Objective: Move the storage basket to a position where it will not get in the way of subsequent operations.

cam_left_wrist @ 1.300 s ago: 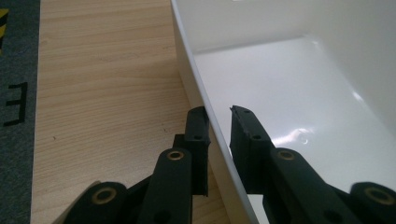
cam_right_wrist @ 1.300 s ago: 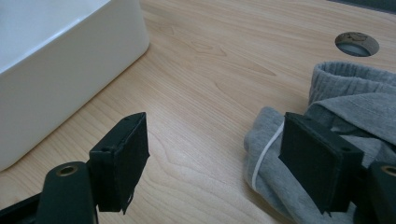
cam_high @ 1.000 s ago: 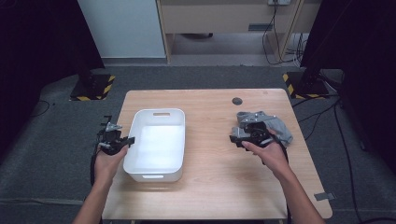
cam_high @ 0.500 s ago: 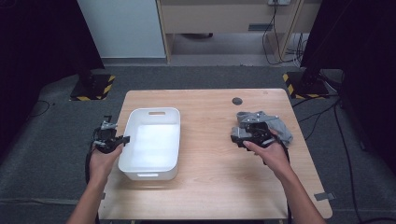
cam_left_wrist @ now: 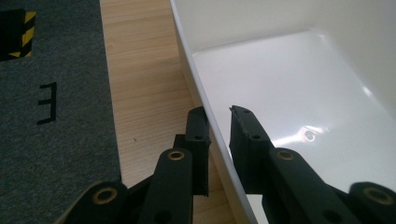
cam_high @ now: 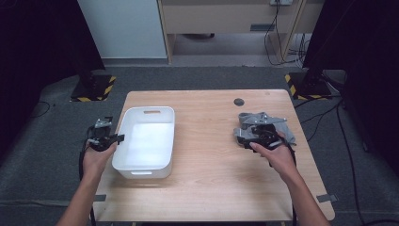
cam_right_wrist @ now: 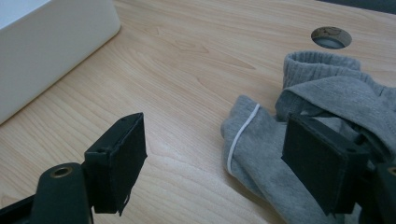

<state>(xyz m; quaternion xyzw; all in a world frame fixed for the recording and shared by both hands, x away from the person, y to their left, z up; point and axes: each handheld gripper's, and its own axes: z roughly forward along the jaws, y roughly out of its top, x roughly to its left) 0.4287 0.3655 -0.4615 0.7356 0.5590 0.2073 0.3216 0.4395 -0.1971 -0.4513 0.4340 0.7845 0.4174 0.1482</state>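
A white plastic bin (cam_high: pixel 141 173) stands empty on the left part of the wooden table (cam_high: pixel 207 179). My left gripper (cam_high: pixel 114 138) is shut on the bin's left rim (cam_left_wrist: pixel 196 74), one jaw outside the wall and one inside, at the table's left edge. A heap of grey socks (cam_high: pixel 263 123) lies at the right. My right gripper (cam_high: pixel 244 136) hovers low at the heap's near left side, open, its jaws wide apart. In the right gripper view the right jaw stands over the grey socks (cam_right_wrist: pixel 327 93) and the left jaw over bare wood, with the right gripper (cam_right_wrist: pixel 215 128) holding nothing.
A round cable hole (cam_high: pixel 239 101) sits in the table top behind the socks. Bare wood lies between the bin and the socks. Grey carpet (cam_left_wrist: pixel 51 116) runs along the table's left edge, and black stands with yellow-striped feet (cam_high: pixel 91 89) flank the far corners.
The left gripper has moved left with the bin's rim in it, and the bin has slid a little toward the table's left edge. The right gripper has stayed at the socks.
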